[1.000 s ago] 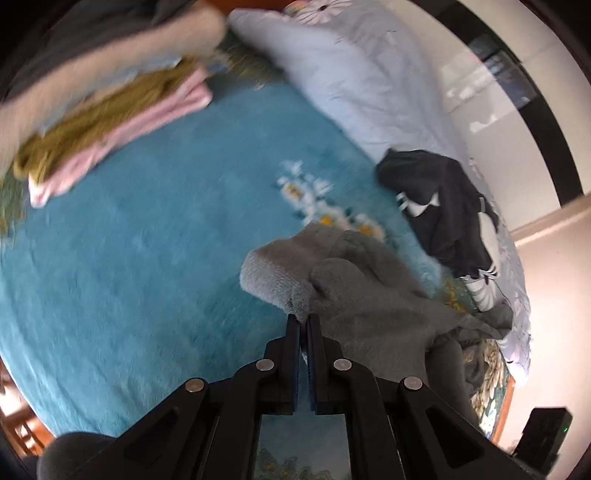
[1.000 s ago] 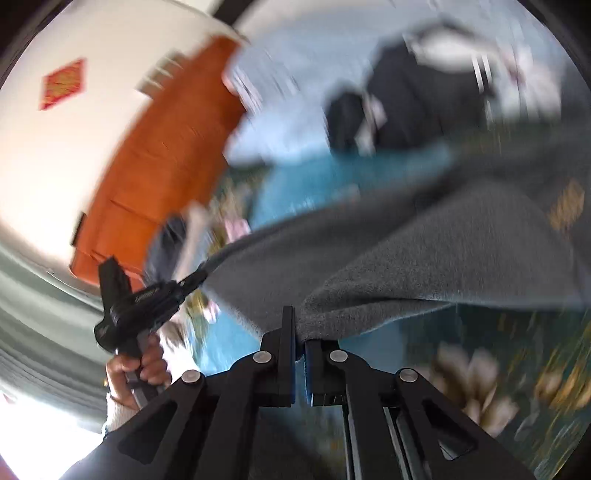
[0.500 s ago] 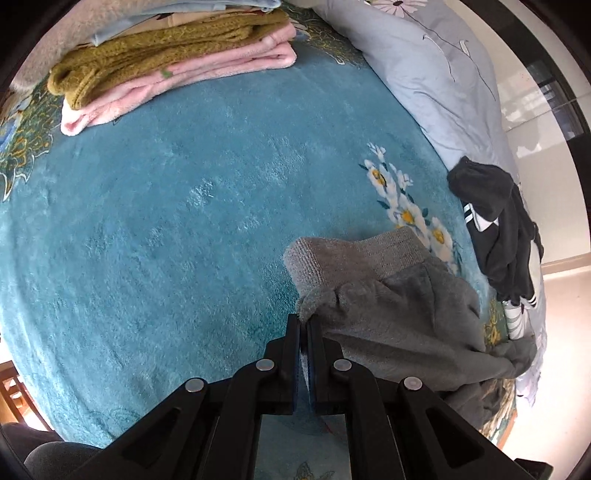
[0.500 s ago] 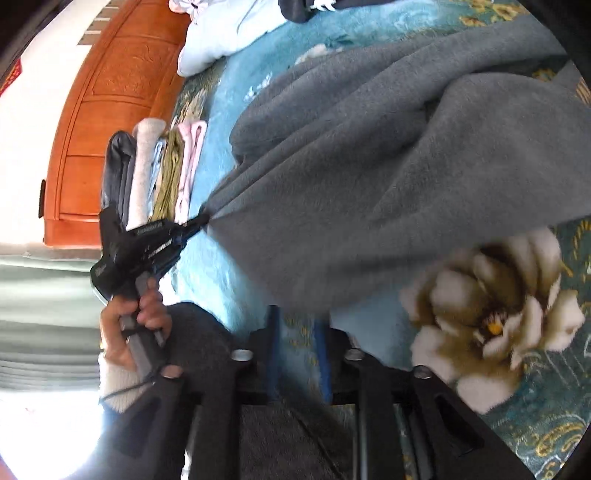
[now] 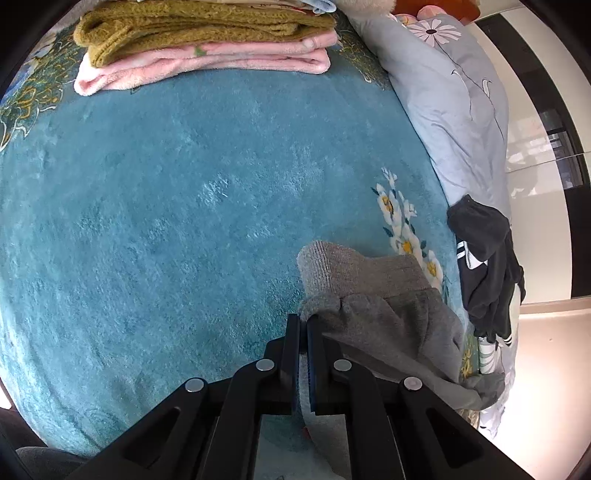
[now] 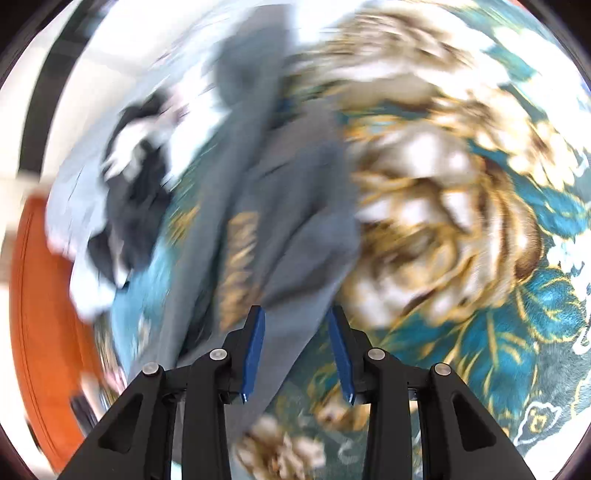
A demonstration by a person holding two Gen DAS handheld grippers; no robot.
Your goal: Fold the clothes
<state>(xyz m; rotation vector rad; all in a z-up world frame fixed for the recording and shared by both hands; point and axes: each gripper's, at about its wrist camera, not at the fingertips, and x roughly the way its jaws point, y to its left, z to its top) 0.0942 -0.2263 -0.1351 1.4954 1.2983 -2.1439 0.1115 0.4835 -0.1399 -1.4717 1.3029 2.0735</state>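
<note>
Grey sweatpants [image 5: 380, 295] lie on the teal bed blanket [image 5: 166, 206], ribbed waistband toward the middle. My left gripper [image 5: 303, 320] is shut on the waistband corner, low over the blanket. The right wrist view is heavily blurred. There the grey sweatpants [image 6: 280, 206] run up from between the blue pads [image 6: 255, 347] of my right gripper [image 6: 297, 314]. Its jaws are opening, and the cloth lies loose between them with a gap on the right side.
A folded stack, olive knit [image 5: 192, 33] on pink fleece [image 5: 221, 62], sits at the blanket's far edge. A pale grey quilt [image 5: 454, 107] lies along the right, with a black striped garment [image 5: 484, 266] on it. An orange wooden headboard [image 6: 40, 332] shows at the left.
My right gripper let go of the grey cloth and swung fast across the floral blanket, rolling as it went. My left gripper sank toward the blanket, still pinching the waistband.
</note>
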